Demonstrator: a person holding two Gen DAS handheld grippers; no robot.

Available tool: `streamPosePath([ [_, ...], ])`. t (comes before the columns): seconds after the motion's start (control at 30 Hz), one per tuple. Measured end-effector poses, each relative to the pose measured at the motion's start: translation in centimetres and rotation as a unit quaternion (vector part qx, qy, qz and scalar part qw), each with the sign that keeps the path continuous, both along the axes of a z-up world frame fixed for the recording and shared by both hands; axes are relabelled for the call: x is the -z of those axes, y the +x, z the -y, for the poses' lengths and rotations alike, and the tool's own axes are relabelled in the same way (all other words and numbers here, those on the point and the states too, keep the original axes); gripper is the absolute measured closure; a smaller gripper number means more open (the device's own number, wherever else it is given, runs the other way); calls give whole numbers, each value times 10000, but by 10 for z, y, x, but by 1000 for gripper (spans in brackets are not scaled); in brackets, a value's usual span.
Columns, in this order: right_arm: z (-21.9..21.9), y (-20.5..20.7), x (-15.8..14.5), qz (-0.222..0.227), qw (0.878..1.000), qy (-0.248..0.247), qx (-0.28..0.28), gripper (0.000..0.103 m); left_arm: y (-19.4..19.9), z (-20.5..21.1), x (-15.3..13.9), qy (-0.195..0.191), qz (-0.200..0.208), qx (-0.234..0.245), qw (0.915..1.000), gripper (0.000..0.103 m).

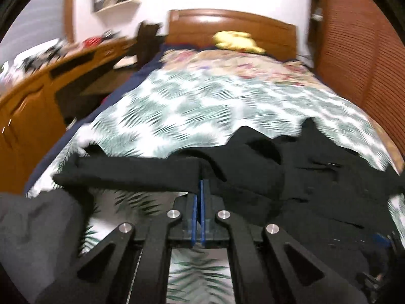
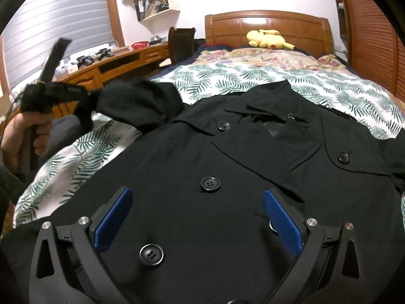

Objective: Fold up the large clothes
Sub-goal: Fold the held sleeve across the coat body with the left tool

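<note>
My left gripper (image 1: 200, 185) has its 2 blue-padded fingers (image 1: 194, 217) pressed together on the black sleeve (image 1: 131, 172) of the coat (image 2: 227, 167), which stretches as a dark band across that view, clear of the bedspread (image 1: 182, 106). From my right wrist I see the same gripper out at the left, blurred, with my hand (image 2: 22, 139) wrapped round its handle and the sleeve running from it back to the coat's shoulder.

The coat lies face up on the bed, on the leaf-print bedspread, collar (image 2: 268, 101) toward the wooden headboard (image 2: 268, 27). Its front is closed, with large black buttons (image 2: 210, 184) showing in 2 columns.

My right gripper (image 2: 197, 217) hovers over the lower front of the coat, its fingers (image 2: 114, 217) wide apart with nothing between them but the cloth below. 1 button sits just beyond the fingertips and another (image 2: 151, 254) lies between the 2 fingers, nearer the left one.

A yellow plush toy (image 2: 268, 39) rests by the headboard on a flowered blanket (image 2: 265, 58). A curved wooden bench (image 2: 106, 65) runs along the left side of the bed, cluttered with small things I cannot make out.
</note>
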State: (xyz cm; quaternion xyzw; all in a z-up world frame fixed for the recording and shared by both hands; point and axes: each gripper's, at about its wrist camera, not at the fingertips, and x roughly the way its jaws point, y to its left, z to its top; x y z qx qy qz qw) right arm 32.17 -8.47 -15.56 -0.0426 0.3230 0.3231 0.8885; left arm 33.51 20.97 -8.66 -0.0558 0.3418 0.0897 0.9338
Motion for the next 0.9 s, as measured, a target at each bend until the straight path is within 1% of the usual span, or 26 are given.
streamPosePath([
  [0.13,14,1,-11,74,9999,-44,98,0,-3,60,-29,122,108,685,9975,103],
  [0.23,32,7,-23,229,9993,-106,274,0,-4,97,-36,216,68,1073,9940,103],
  [0.3,43,11,-28,315,9985,-114,436,0,-6,114,-37,364,-14,1160,9926,103],
  [0.37,52,16,-27,289,9981,-96,544,0,-10,127,-34,478,-145,1224,9912,103],
  [0.47,58,21,-21,177,9982,-93,561,0,-16,133,-30,411,-341,1371,9891,101],
  [0.57,56,23,-16,108,9987,-129,487,0,-25,133,-33,373,-407,1379,9889,96],
  [0.63,53,23,-14,84,9989,-150,432,0,-35,133,-37,347,-365,1394,9890,91],
  [0.7,51,24,-11,55,9991,-174,392,0,-46,129,-42,311,-287,1385,9895,79],
  [0.73,50,24,-10,40,9991,-186,380,0,-52,127,-45,282,-251,1402,9894,77],
  [0.8,49,25,-9,9,9991,-205,367,0,-58,123,-46,287,-206,1376,9899,69],
  [0.9,48,26,-6,2,9991,-234,367,0,-59,111,-43,381,-209,1271,9909,64],
])
